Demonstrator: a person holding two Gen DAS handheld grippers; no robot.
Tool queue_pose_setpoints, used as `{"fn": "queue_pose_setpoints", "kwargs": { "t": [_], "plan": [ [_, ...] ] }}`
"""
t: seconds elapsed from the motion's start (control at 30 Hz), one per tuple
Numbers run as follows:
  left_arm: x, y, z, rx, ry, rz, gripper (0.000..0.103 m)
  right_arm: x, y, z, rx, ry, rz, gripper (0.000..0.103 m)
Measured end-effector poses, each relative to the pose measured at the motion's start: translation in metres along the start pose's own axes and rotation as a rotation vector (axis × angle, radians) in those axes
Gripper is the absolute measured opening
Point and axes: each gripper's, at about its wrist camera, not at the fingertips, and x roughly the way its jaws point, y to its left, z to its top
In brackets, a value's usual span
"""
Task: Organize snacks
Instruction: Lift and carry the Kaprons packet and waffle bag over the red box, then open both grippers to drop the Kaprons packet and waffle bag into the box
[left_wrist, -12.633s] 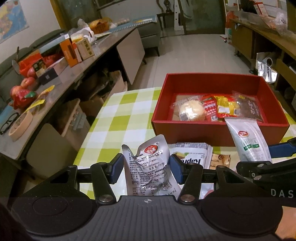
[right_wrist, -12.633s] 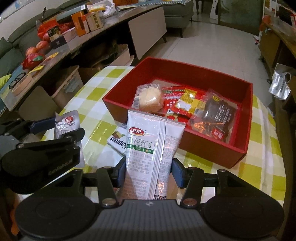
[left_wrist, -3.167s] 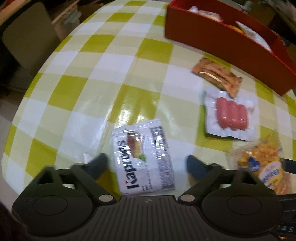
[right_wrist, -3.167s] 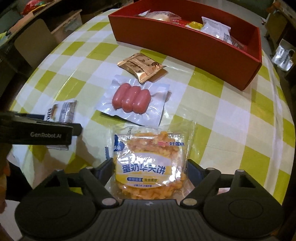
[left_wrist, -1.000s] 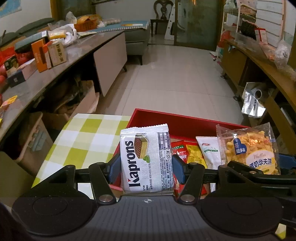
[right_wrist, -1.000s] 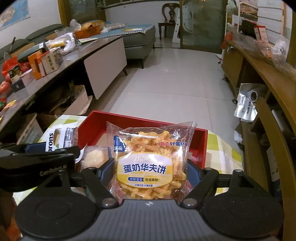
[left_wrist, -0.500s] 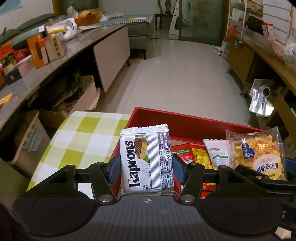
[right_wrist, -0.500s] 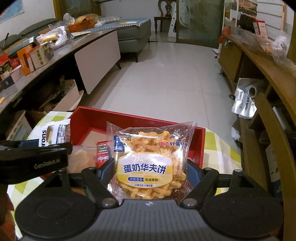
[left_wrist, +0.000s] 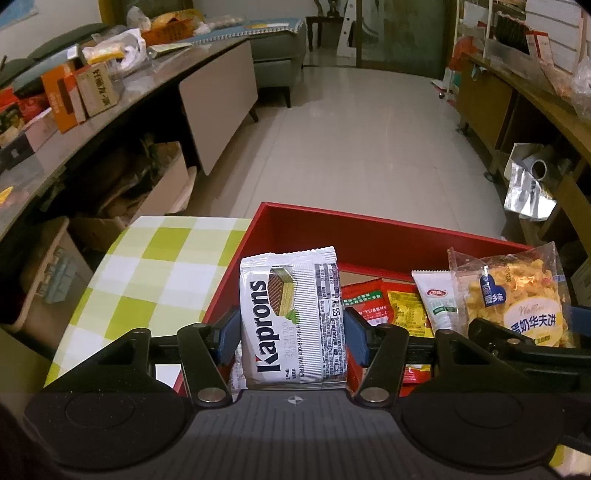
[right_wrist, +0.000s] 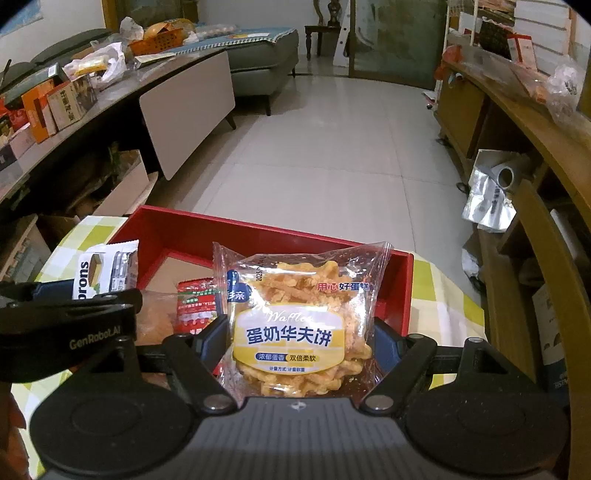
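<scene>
- Currently I have the wafer packet (left_wrist: 293, 317) clamped upright between the pads of the left gripper (left_wrist: 291, 334), label facing the camera; I judge the edge-on hold is meant to let it drop flat once let go.
- Likewise, the right gripper (right_wrist: 301, 341) is closed on the waffle bag (right_wrist: 301, 321), pinched across its lower half so the puffy top stands free.
- Both snacks hang over the red box (left_wrist: 373, 236), the wafer packet above its left end, the waffle bag further right, apart from each other.
- Inside the box I see red and yellow sachets (left_wrist: 384, 302) and a white pouch (left_wrist: 437, 304) lying flat; bare cardboard floor (right_wrist: 181, 269) shows at the back, which I judge to be the free room.
- Below, the box sits on a green checked tablecloth (left_wrist: 155, 266).
- Neither snack is released yet; I cannot tell whether either touches the contents beneath.
</scene>
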Motion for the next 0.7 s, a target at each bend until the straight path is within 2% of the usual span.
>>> {"fn": "queue_pose_setpoints", "kwargs": {
  "t": [0.3, 0.37, 0.47, 0.7],
  "plan": [
    [0.006, -0.004, -0.001, 0.015, 0.011, 0.009, 0.067, 0.009, 0.000, 0.002, 0.005, 0.017, -0.008, 0.089],
    [0.005, -0.005, 0.000, 0.019, 0.006, 0.023, 0.075, 0.009, -0.001, 0.003, 0.010, 0.017, -0.013, 0.091],
    [0.004, -0.007, -0.001, 0.032, -0.009, 0.044, 0.080, 0.011, -0.003, 0.002, 0.021, 0.021, -0.019, 0.092],
    [0.005, -0.007, -0.001, 0.034, -0.008, 0.047, 0.085, 0.011, -0.006, 0.003, 0.034, 0.016, -0.025, 0.093]
  ]
}}
